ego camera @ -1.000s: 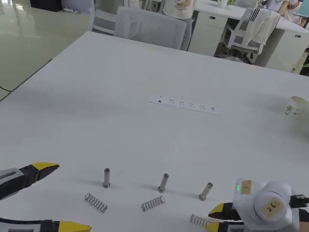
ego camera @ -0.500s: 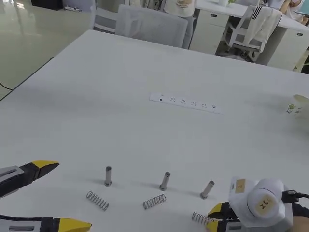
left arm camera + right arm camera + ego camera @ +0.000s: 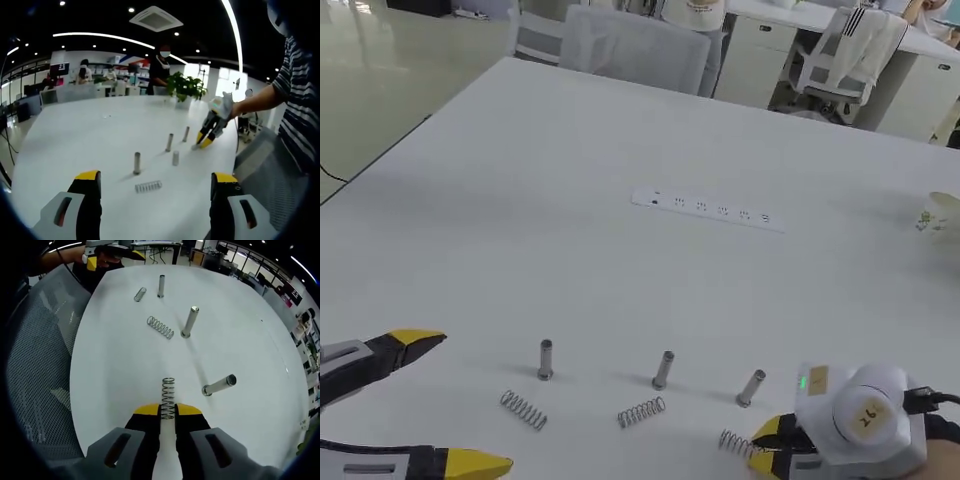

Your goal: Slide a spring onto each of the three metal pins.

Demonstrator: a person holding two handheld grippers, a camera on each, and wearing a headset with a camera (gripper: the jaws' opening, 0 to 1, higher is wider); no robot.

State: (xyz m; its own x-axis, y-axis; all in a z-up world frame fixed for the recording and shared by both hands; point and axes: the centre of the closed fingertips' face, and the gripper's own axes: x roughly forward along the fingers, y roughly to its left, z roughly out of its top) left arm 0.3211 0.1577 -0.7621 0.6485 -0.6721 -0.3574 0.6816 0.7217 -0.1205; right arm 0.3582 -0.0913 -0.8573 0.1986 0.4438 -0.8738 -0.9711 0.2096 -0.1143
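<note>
- Yellow-tipped right hand-held gripper (image 3: 168, 410) is pinching a spring (image 3: 168, 387), its near end hiding between the tips.
- Left hand-held gripper (image 3: 156, 176) is gaping open, with wide counter (image 3: 620, 150) stretching beyond the pins (image 3: 664, 368).

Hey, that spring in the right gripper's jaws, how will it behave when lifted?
The spring is thin, open-coiled wire, so probably very light and bendy. Pinched at one end by the right gripper, it may droop or flick out.

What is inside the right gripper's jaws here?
One end of a spring sits pinched between the right gripper's yellow tips, and the rest sticks out ahead of them. How far back it reaches is covered by the jaws.
</note>
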